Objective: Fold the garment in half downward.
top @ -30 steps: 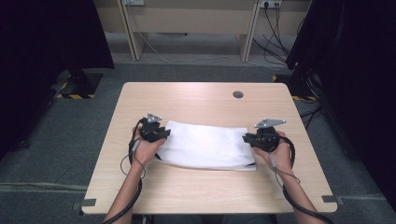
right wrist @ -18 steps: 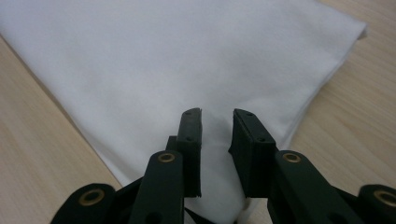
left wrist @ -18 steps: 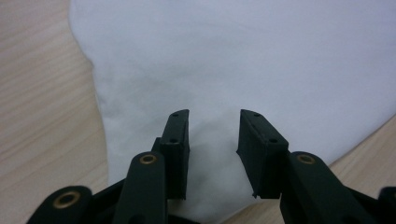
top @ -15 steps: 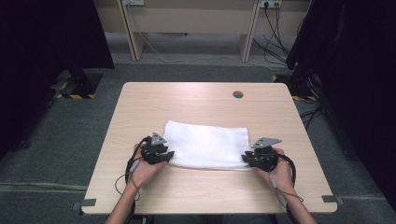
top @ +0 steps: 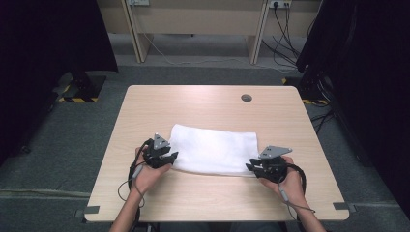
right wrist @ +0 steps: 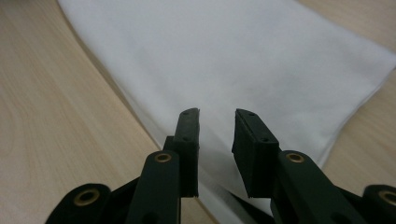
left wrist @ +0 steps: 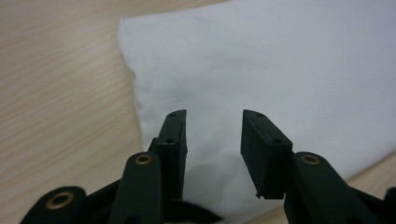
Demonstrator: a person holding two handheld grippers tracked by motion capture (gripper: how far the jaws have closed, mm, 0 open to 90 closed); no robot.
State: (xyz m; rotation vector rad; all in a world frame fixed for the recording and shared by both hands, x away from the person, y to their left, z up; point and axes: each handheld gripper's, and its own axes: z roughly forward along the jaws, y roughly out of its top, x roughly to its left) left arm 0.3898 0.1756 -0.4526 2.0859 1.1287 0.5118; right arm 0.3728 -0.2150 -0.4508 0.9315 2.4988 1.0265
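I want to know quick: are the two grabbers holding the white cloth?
Left gripper: open, just been opening, white cloth beneath, not pinched.
Right gripper: open, just been opening, nothing pinched.

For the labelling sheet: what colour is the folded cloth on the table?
Plain white, no pattern; the cloth shows best in the left gripper view.

Even overhead light on counter point(top: 212, 104), surroundings dark; soft shadows under gripper jaws; close views slightly soft, no glare.
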